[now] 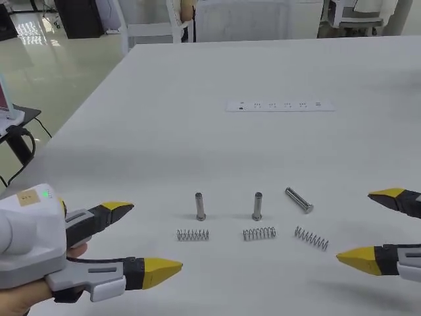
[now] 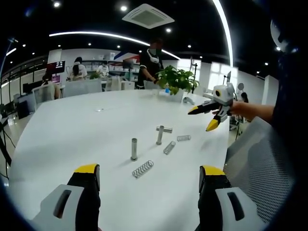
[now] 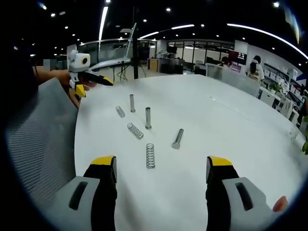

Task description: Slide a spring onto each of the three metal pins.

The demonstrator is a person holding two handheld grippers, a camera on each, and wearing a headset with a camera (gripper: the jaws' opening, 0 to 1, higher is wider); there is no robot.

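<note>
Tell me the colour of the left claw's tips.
Yellow. The head view shows the left claw best.

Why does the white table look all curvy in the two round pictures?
Left gripper view: the fisheye lens bends the edge of the flat white table and the long ceiling light strip into arcs. Right gripper view: same bending. Head view: table edges run straight; glare shows on the shiny floor.

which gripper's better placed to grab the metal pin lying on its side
Right, likely. The fallen silver metal pin lies at the row's right end, nearest the open right gripper; the open left gripper sits beyond the opposite end.
</note>
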